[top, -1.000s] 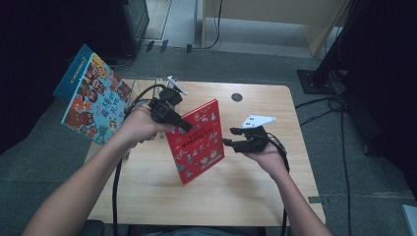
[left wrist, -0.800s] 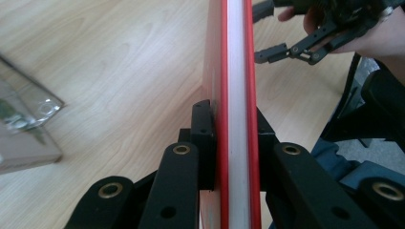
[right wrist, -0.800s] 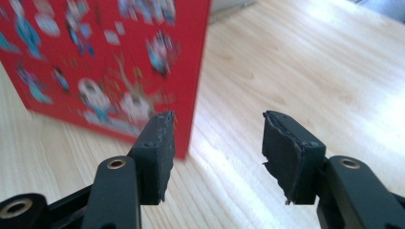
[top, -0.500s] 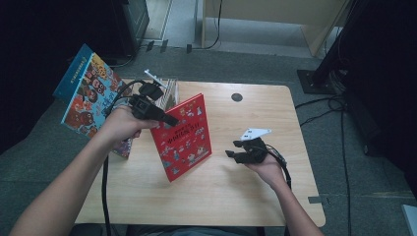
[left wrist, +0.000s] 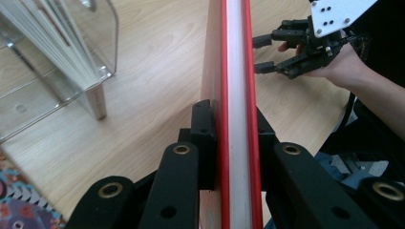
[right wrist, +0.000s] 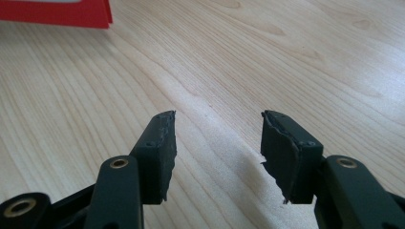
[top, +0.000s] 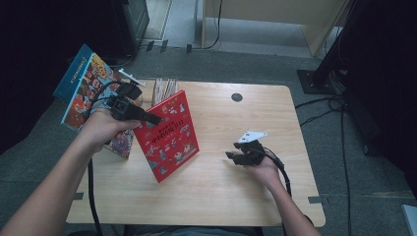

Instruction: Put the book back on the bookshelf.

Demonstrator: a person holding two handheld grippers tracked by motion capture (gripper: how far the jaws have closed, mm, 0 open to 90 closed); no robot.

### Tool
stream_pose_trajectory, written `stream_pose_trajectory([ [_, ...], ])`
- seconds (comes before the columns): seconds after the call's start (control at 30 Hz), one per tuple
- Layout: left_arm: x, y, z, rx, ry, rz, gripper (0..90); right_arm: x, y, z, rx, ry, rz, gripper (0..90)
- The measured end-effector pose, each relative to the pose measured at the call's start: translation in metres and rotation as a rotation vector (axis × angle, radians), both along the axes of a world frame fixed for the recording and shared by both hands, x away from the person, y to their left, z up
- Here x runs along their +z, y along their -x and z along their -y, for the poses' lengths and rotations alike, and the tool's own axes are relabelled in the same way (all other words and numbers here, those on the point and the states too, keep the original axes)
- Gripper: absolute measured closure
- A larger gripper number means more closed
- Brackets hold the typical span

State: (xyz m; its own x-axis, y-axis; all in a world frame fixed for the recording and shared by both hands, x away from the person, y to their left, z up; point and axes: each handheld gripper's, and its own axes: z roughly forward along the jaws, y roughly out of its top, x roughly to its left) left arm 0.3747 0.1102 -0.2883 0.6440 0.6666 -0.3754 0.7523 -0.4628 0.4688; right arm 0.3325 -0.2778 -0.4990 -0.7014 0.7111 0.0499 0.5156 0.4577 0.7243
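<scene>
Left gripper (top: 147,118) with red book (top: 169,135) shifted leftward across table (top: 236,196), toward clear rack (left wrist: 102,52) at its left edge; right gripper (top: 235,157) lowered to tabletop. Left pads (left wrist: 204,138) clamp book, held upright on edge, tilted, above table's left half. Right gripper open, empty, just above bare wood, well apart from book. Illustrated book (top: 81,91) leans beyond rack.

- 1 red book (top: 168,135), upright on the desk (top: 236,196)
- 1 blue picture book (top: 81,86), off the desk's left edge
- 1 clear rack (left wrist: 90,62) with thin books; count unreadable
- 2 grippers: left gripper (top: 152,119), right gripper (top: 231,156)
- 1 desk
- 1 round black grommet (top: 237,97) in the desk top
</scene>
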Motion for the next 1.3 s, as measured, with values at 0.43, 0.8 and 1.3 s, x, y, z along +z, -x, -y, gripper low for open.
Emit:
stream_pose_trajectory([
  [0.43,0.001,0.002,-0.032,0.08,0.028,-0.015,79.4,-0.015,-0.003,-0.005,-0.004,0.053,-0.011,45.0],
  [0.8,0.0,0.0,-0.055,0.149,0.036,-0.019,79.4,-0.02,-0.002,-0.003,0.002,0.011,0.025,40.5],
  [1.3,-0.002,-0.001,-0.09,0.243,0.055,-0.044,79.5,-0.025,-0.001,-0.001,0.025,-0.013,0.057,36.2],
])
